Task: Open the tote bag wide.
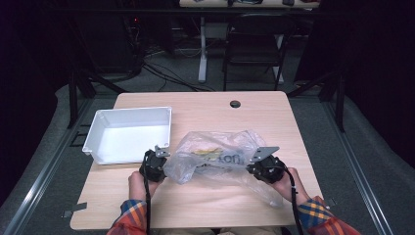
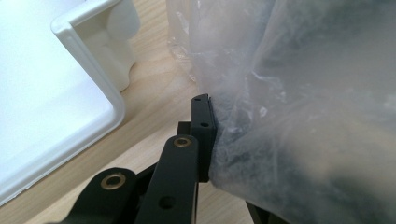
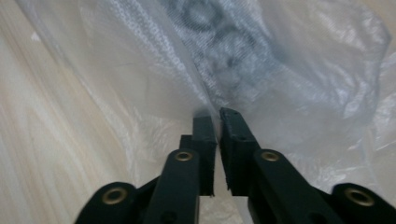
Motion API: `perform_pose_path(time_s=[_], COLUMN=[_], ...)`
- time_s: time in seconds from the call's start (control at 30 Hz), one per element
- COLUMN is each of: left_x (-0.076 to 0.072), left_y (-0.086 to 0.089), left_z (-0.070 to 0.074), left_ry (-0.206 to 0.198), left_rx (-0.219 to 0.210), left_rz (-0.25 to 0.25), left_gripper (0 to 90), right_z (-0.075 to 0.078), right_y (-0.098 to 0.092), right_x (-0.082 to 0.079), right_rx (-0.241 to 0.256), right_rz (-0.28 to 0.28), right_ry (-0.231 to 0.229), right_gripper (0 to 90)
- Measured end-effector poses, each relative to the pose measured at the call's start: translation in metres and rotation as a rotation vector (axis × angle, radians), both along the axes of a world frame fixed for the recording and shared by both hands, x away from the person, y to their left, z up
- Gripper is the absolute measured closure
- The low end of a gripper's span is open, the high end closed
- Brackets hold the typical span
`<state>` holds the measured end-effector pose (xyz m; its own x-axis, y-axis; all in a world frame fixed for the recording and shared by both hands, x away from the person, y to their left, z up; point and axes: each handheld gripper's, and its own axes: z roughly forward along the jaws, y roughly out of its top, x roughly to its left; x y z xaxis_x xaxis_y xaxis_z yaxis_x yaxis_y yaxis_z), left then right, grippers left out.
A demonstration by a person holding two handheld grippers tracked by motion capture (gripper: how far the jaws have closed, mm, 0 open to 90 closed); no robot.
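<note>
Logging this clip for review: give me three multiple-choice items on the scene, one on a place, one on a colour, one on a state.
1. Where is the tray relative to the plastic bag?
A left of it
B right of it
C under it

2. The tray's colour?
A blue
B white
C black

3. The right tongs are:
A wide open
B lying unused
C shut on the plastic bag

Answers: 1 A, the high view shows the tray at the table's left; 2 B, plainly white; 3 C, the jaws pinch film.
</note>
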<state>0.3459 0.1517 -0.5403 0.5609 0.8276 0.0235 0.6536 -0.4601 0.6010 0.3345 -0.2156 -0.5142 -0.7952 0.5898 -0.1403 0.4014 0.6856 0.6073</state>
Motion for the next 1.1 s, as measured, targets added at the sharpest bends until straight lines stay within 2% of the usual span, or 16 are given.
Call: perform_pose_path(time_s=[0.1,0.17,0.2,0.23,0.3,0.33,0.4,0.53,0.63,0.77,0.83,0.93,0.97,1.0,1.03,1.1], left_x=[-0.001,-0.002,-0.004,-0.007,-0.012,-0.017,-0.023,-0.032,-0.044,-0.051,-0.053,-0.053,-0.053,-0.052,-0.051,-0.044], left_y=[0.001,0.001,0.001,0.002,0.003,0.004,0.003,0.003,0.007,0.010,0.009,0.006,0.005,0.004,0.003,-0.001], left_z=[0.002,0.003,0.005,0.007,0.012,0.018,0.023,0.029,0.035,0.041,0.045,0.048,0.049,0.049,0.049,0.046], left_ry=[0.005,0.009,0.005,0.000,-0.011,-0.038,-0.061,-0.065,-0.076,-0.092,-0.111,-0.134,-0.146,-0.157,-0.170,-0.185], left_rx=[0.001,0.004,0.009,0.007,-0.014,-0.025,-0.044,-0.086,-0.095,-0.130,-0.188,-0.210,-0.214,-0.212,-0.222,-0.201], left_rz=[-0.007,-0.010,-0.007,-0.007,-0.022,-0.035,-0.057,-0.081,-0.090,-0.114,-0.128,-0.138,-0.139,-0.136,-0.130,-0.118], left_gripper=[78.9,65.2,65.2,58.1,47.0,42.7,38.4,32.3,26.8,24.4,24.9,27.3,37.3,37.3,43.2,55.2], right_z=[0.002,0.003,0.003,0.005,0.006,0.008,0.010,0.012,0.011,0.010,0.008,0.007,0.006,0.006,0.006,0.003], right_y=[-0.001,-0.001,-0.001,-0.001,0.000,0.001,0.001,0.001,-0.001,-0.001,-0.001,-0.001,-0.001,-0.001,-0.001,-0.001], right_x=[0.004,0.006,0.008,0.011,0.015,0.020,0.025,0.033,0.041,0.048,0.053,0.055,0.058,0.058,0.059,0.063], right_rx=[0.024,0.031,0.040,0.049,0.075,0.089,0.106,0.129,0.148,0.154,0.158,0.156,0.149,0.149,0.148,0.139], right_rz=[-0.022,-0.028,-0.039,-0.039,-0.055,-0.061,-0.079,-0.098,-0.125,-0.142,-0.157,-0.162,-0.161,-0.161,-0.164,-0.172], right_ry=[-0.004,-0.006,-0.006,-0.003,-0.007,-0.014,-0.019,-0.023,-0.022,-0.024,-0.023,-0.031,-0.027,-0.027,-0.030,-0.023], right_gripper=[90.0,90.0,90.0,90.0,90.0,90.0,90.0,90.0,90.0,90.0,90.0,90.0,90.0,90.0,90.0,90.0])
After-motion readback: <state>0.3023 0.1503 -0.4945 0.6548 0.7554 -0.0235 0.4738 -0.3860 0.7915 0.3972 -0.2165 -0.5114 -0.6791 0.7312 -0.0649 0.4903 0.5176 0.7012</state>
